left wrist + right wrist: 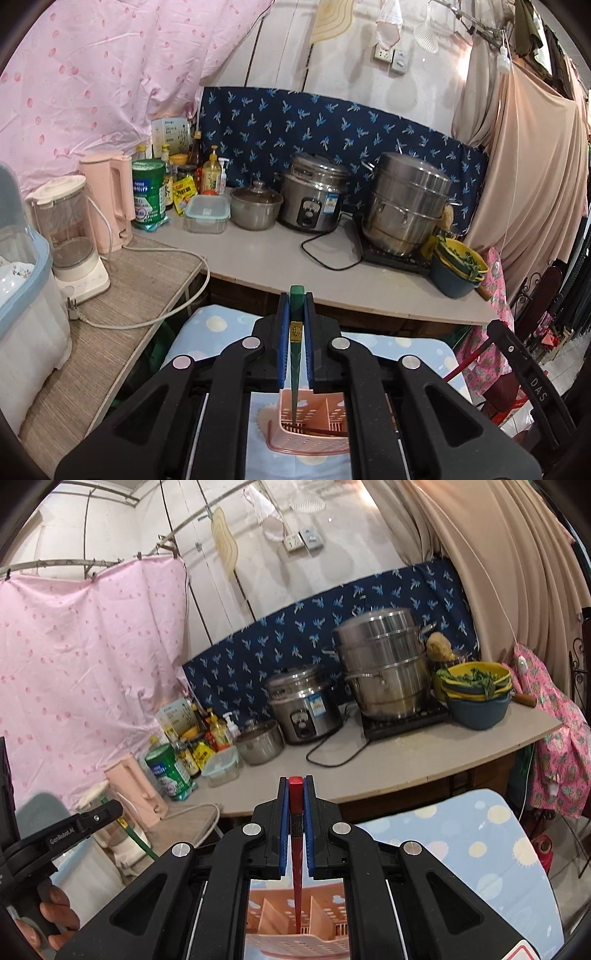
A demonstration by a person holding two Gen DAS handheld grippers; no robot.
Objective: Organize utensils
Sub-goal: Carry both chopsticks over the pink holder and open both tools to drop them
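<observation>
**A:** Left gripper [296,314] pinching a green chopstick [294,369], blue pads tight on both sides. Held upright, tip down inside the pink basket [314,439] on the spotted cloth [218,325]. Looks like a red stick already lying in the basket bottom, hard to make out though.

**B:** Same on the other side: right gripper [296,794] clamped on a red chopstick [296,849], tip poking into the pink basket [295,945] between two dividers [271,912]. Can't tell which compartment.

**A:** Basket mostly hidden behind the gripper frames, near rim cut off in the right view. Counter edge [369,302] sits just beyond, with open cloth right of the basket.

**B:** Far side crowded: rice cooker [303,705], steamer pot [384,668], stacked bowls [476,694] right at the counter's right end. Left gripper's body visible at far left of the right view, fingers out of frame.
</observation>
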